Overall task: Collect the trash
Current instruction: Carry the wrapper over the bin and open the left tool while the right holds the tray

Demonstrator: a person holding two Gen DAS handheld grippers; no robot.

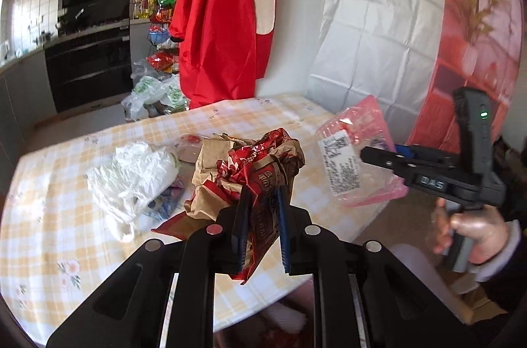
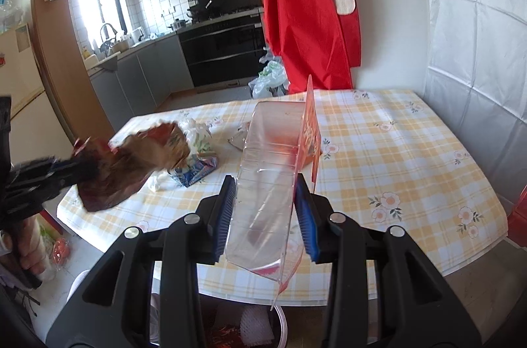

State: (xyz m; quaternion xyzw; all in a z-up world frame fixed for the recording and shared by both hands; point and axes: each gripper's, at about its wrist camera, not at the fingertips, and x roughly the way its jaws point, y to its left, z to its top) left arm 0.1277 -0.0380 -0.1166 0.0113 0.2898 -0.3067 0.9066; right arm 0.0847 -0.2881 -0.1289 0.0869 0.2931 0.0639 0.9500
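Trash pickup with both hands busy: the left gripper [image 1: 260, 216] has its jaws pinched narrow on a crumpled red-and-brown paper wrapper [image 1: 257, 170], which sticks out ahead of the pads and dangles a tail below them. The right gripper [image 2: 266, 216] clamps a clear rigid plastic tray with a red label [image 2: 273, 170], the walls squeezed between both pads. I reckon the wrapper's light and floppy, so grab the thick wad. The tray looks slick and crackly; hold it across the walls, not the flimsy lip.
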